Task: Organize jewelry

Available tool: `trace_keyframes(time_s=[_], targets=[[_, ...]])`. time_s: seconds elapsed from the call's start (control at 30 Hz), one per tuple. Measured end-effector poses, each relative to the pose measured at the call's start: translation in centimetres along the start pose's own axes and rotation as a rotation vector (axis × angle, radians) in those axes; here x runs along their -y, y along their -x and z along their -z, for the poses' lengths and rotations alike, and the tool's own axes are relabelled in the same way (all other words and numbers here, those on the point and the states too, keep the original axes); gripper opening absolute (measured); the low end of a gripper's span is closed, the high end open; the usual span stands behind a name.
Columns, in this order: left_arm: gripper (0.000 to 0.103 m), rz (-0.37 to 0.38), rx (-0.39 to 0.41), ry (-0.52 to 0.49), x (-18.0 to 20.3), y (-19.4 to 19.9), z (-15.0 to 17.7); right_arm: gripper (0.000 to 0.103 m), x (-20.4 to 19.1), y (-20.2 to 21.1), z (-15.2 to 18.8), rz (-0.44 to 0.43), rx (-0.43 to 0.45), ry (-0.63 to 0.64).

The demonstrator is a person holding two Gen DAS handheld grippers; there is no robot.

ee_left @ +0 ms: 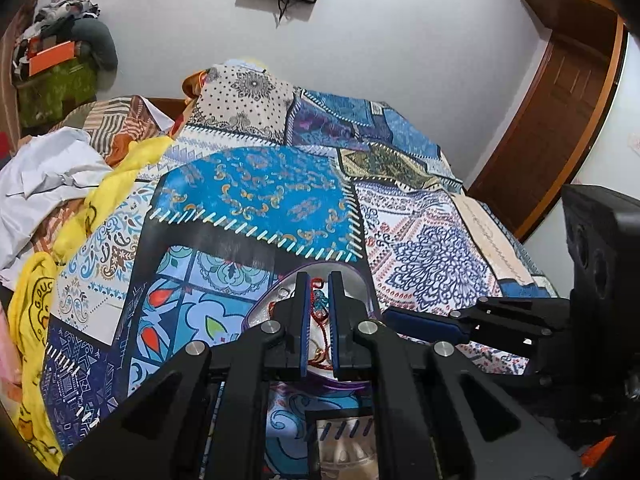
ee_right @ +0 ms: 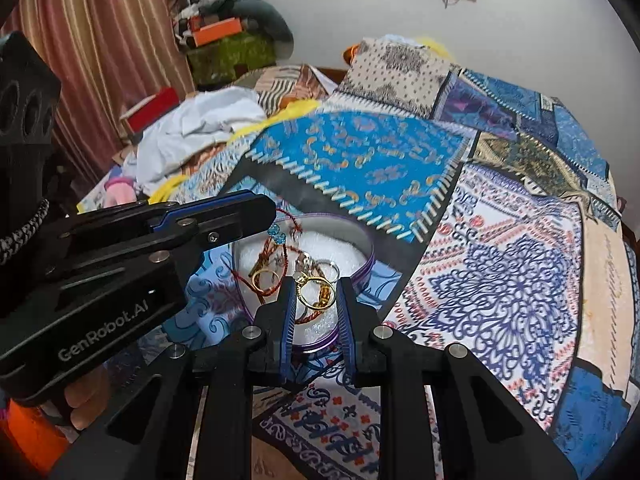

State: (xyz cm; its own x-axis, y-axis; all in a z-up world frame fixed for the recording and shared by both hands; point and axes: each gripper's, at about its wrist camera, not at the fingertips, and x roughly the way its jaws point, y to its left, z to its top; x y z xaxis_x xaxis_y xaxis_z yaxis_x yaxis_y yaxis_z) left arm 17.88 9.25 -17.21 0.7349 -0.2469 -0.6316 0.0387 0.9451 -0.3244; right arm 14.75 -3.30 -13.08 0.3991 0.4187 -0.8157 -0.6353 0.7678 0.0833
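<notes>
- The tin (ee_right: 362, 256) is round, shallow and metal, with a purple rim and a white, grainy foam floor; it sits on the bedspread (ee_right: 500, 280), at 6 o'clock of its bright blue patch.
- Inside lie a thin gold ring (ee_right: 265, 278) at 9 o'clock, a silver ring (ee_right: 330, 270) near the middle, a gold ring with a knob (ee_right: 310, 292) at 6 o'clock, and loops of red cord.
- The bracelet (ee_right: 280, 236) is red cord with clear blue beads; it hangs over the tin's 10 o'clock edge.
- The left gripper (ee_left: 319, 296) has its blue-padded jaws pressed together on the bracelet, cord and beads showing between them.
- The right gripper (ee_right: 316, 292) hovers at the tin's 6 o'clock rim, jaws a little apart, framing the knobbed ring; whether the pads touch it I cannot tell.
- The bedspread is smooth printed patchwork in blue, white and black; crumpled white and yellow cloth (ee_right: 200, 128) lies at its 10 o'clock.
</notes>
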Motion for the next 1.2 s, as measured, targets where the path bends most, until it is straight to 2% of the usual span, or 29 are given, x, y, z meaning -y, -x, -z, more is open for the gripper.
trace_keyframes(time_s=[0.37, 0.47, 0.5, 0.57, 0.7, 0.9, 1.0, 1.2], targets=[[0.008, -0.028, -0.007, 0.001, -0.4, 1.1, 0.2, 0.019, -0.6, -0.7, -0.2, 0.008, -0.018, 0.010], [0.017, -0.045, 0.002, -0.001, -0.4, 2.0, 0.2, 0.019, -0.8, -0.6, -0.3, 0.017, -0.024, 0.010], [0.022, -0.049, 0.007, -0.001, -0.3, 2.3, 0.1, 0.020, -0.9, -0.5, -0.3, 0.018, -0.025, 0.009], [0.026, -0.061, 0.024, -0.005, -0.1, 3.3, 0.0, 0.024, -0.8, -0.4, -0.5, 0.021, -0.023, 0.005], [0.027, -0.090, 0.051, -0.023, 0.6, 4.9, -0.5, 0.027, -0.7, 1.0, -0.7, 0.026, 0.006, -0.003], [0.027, -0.118, 0.113, -0.058, 2.4, 8.4, -1.3, 0.027, -0.4, 5.3, -1.3, 0.037, 0.103, -0.033], [0.028, -0.134, 0.170, -0.084, 3.8, 10.9, -1.7, 0.027, -0.5, 8.0, -1.5, 0.044, 0.167, -0.044], [0.037, -0.175, 0.336, -0.133, 7.2, 17.2, -2.0, 0.027, -1.4, 16.2, -1.2, 0.105, 0.381, -0.040]])
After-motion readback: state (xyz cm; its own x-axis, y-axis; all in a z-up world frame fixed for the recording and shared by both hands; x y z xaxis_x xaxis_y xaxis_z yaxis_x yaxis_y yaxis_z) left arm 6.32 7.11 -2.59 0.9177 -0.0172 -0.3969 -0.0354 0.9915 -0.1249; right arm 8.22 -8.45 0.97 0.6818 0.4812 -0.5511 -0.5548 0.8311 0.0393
